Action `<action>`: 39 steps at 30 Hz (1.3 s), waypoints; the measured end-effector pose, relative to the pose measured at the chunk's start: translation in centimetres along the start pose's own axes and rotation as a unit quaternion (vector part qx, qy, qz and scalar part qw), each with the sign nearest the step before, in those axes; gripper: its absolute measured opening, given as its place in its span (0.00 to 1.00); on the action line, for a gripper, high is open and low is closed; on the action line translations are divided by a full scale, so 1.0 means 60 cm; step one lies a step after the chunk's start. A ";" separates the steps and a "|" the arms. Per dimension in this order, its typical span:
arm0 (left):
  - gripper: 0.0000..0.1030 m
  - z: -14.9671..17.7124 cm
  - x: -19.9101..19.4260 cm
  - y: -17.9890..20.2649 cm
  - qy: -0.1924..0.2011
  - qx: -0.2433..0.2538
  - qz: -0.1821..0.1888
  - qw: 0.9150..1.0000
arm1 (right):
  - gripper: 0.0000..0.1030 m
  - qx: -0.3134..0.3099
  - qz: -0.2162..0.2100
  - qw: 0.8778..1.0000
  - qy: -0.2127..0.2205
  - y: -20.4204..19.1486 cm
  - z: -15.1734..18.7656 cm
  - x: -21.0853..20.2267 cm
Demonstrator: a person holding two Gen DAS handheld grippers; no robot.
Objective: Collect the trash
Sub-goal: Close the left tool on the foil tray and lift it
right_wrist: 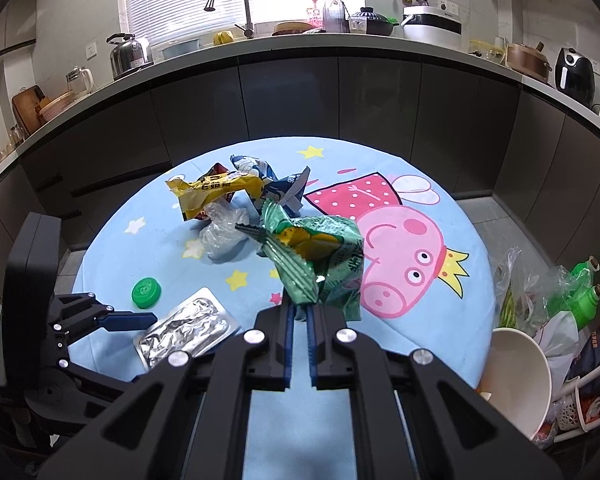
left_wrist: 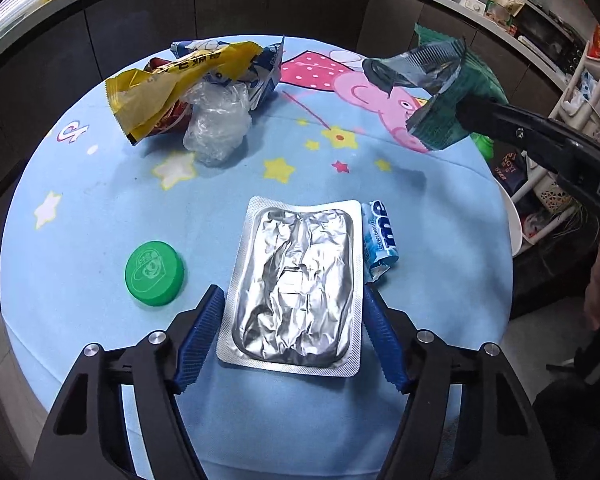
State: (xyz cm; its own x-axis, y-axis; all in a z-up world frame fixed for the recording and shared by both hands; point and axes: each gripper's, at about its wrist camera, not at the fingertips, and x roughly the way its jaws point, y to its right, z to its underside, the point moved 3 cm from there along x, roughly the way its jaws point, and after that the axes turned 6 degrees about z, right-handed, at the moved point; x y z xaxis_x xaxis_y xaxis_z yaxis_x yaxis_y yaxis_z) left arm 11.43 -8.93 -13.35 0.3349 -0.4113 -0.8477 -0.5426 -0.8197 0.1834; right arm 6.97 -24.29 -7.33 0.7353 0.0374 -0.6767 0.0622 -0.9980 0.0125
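My right gripper (right_wrist: 299,309) is shut on a green snack wrapper (right_wrist: 316,258) and holds it above the round table; it also shows in the left wrist view (left_wrist: 444,92). My left gripper (left_wrist: 294,300) is open, its blue fingers on either side of a silver foil blister pack (left_wrist: 296,284) that lies flat on the table, also in the right wrist view (right_wrist: 186,330). A blue candy wrapper (left_wrist: 380,236) lies just right of the pack. A green bottle cap (left_wrist: 154,267) lies to its left. A pile with a yellow wrapper (left_wrist: 172,88) and clear plastic (left_wrist: 218,120) sits at the far side.
The table has a light blue cartoon-pig cloth (right_wrist: 400,256). To its right are a white bin (right_wrist: 516,376), plastic bags and green bottles (right_wrist: 580,288). Dark kitchen cabinets and a counter with a sink tap (right_wrist: 236,0) run behind.
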 end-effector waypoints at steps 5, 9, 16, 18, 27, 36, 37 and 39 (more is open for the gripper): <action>0.62 0.000 -0.001 0.004 0.002 0.003 -0.001 1.000 | 0.07 -0.001 -0.004 1.000 0.000 -0.004 0.001 -0.002; 0.61 0.000 -0.001 0.003 0.004 -0.002 0.001 1.000 | 0.07 0.001 -0.005 1.000 0.000 -0.003 0.002 -0.003; 0.61 -0.001 -0.010 -0.001 0.011 -0.010 0.003 1.000 | 0.07 0.009 -0.008 1.000 0.001 0.002 0.004 -0.004; 0.61 0.000 -0.017 -0.002 0.018 -0.014 0.006 1.000 | 0.07 0.011 -0.009 1.000 0.003 0.004 0.004 -0.006; 0.61 0.010 -0.022 -0.003 0.030 -0.034 0.012 0.999 | 0.07 0.019 -0.011 1.000 0.005 0.009 0.008 -0.012; 0.61 0.000 -0.055 -0.007 0.061 -0.049 0.022 0.997 | 0.07 0.029 -0.011 0.999 0.016 0.019 0.008 -0.027; 0.61 -0.002 -0.059 -0.006 0.064 -0.049 0.023 0.996 | 0.07 0.030 -0.010 0.999 0.018 0.021 0.008 -0.030; 0.61 -0.010 -0.071 0.000 0.073 -0.048 0.027 0.996 | 0.07 0.033 -0.008 0.999 0.023 0.025 0.006 -0.036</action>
State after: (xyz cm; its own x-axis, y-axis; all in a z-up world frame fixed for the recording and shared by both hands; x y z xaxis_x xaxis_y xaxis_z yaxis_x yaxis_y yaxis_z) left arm 10.47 -7.41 -9.47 0.4197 -0.5039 -0.7549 -0.4898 -0.8260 0.2791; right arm 5.23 -25.89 -6.09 0.7644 0.0543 -0.6425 0.0309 -0.9984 -0.0476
